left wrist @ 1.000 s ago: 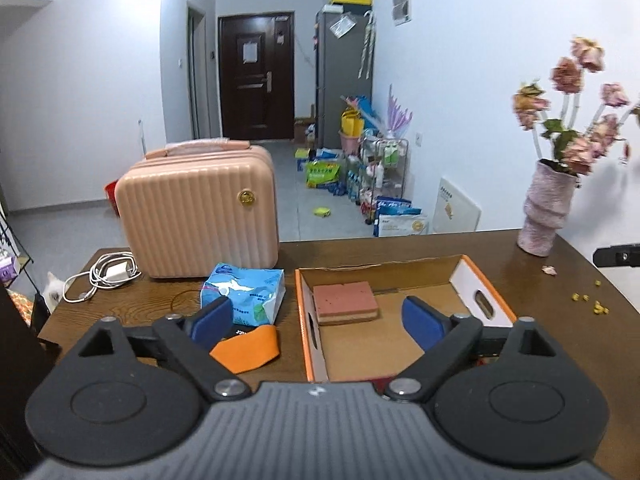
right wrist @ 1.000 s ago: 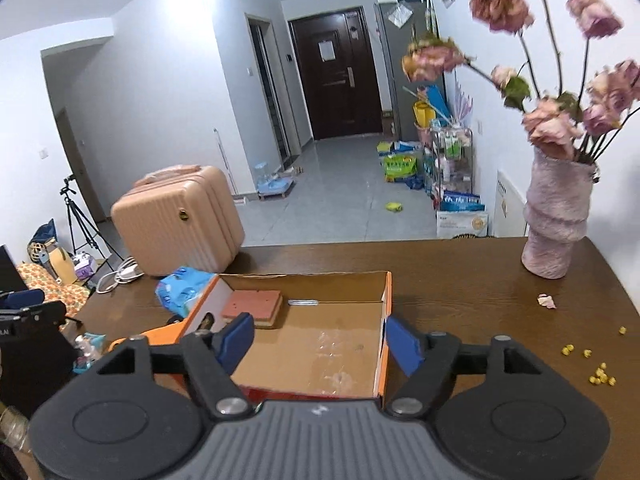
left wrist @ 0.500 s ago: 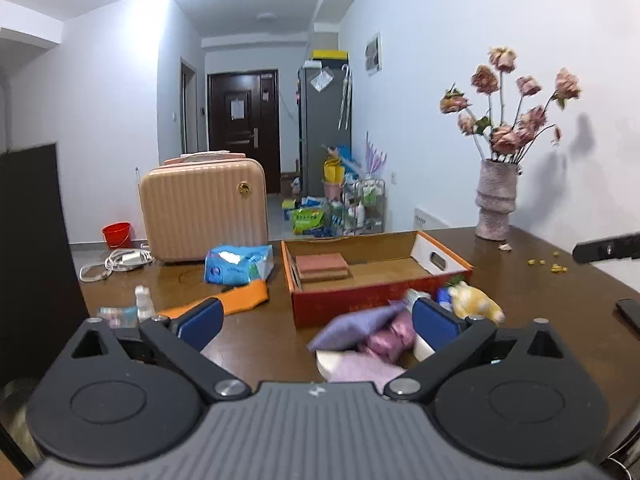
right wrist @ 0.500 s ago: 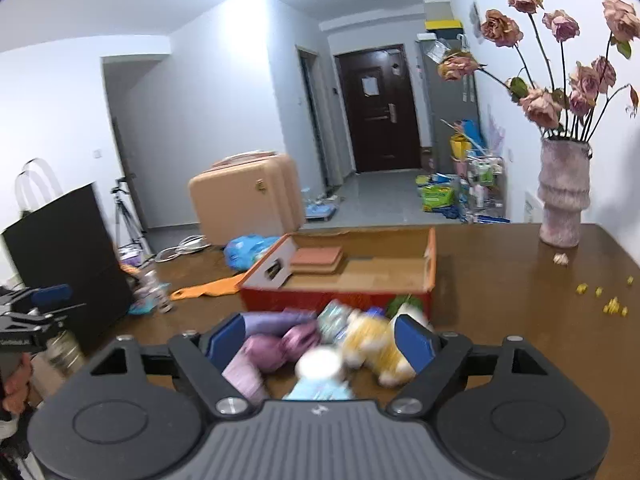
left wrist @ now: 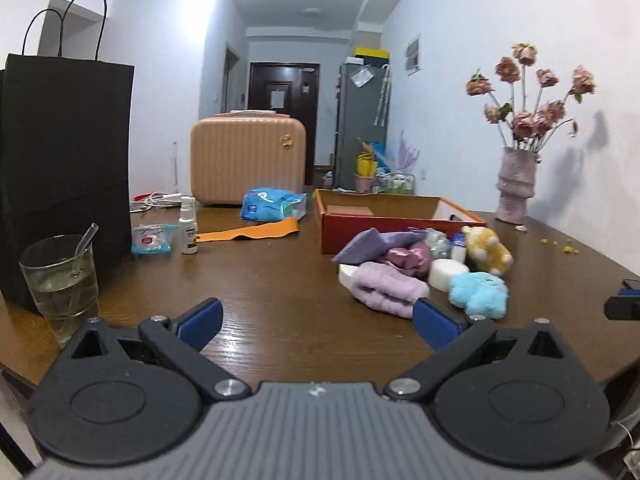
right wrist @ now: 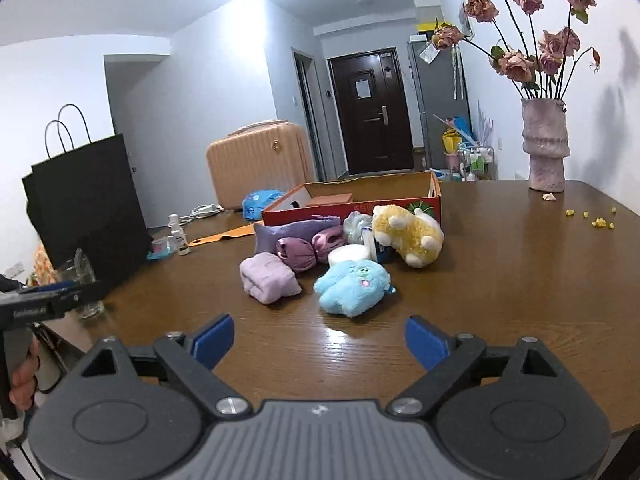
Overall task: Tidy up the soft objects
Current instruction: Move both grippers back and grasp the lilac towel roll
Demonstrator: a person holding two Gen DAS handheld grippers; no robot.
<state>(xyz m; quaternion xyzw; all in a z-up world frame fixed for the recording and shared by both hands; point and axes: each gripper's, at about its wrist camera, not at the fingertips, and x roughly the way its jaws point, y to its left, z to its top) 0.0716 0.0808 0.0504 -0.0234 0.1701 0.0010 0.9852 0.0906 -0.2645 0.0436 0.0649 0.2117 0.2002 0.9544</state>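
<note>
- Black paper bag (left wrist: pixel 66 168) stands at the far left of your brown wooden surface (left wrist: pixel 280 292), with a glass of water (left wrist: pixel 60 280) holding a straw just in front of it.
- Right of the bag you have a small blue packet (left wrist: pixel 153 239) and a white spray bottle (left wrist: pixel 187 226), then an orange strap (left wrist: pixel 248 232) lying flat and a blue tissue pack (left wrist: pixel 274 206) beyond it.
- At the far edge a peach suitcase (left wrist: pixel 248 160) stands upright.
- Your left gripper (left wrist: pixel 316 322) hovers low over bare wood at the near edge, its fingers (left wrist: pixel 200 318) spread wide with nothing between them; its right finger sits just in front of the folded lilac towel (left wrist: pixel 386 288).
- Mid-surface, the orange cardboard box (right wrist: pixel 360 200) is open, with a reddish block (right wrist: pixel 330 199) inside at its left end.
- The soft things lie in a cluster touching the near side of the box: the lilac towel nearest left, a purple cloth (right wrist: pixel 292 228) and mauve satin bundles (right wrist: pixel 308 248) behind it, a white round pad (right wrist: pixel 348 255), a light blue plush (right wrist: pixel 354 286) at the near right, and a yellow plush (right wrist: pixel 408 232) against the box.
- Your right gripper (right wrist: pixel 320 338) is near the cluster but apart from it, its fingers (right wrist: pixel 426 340) having just been opening, nothing between them.
- Far right, a pink vase (right wrist: pixel 546 146) of dried roses stands, with yellow crumbs (right wrist: pixel 598 220) scattered nearby.
</note>
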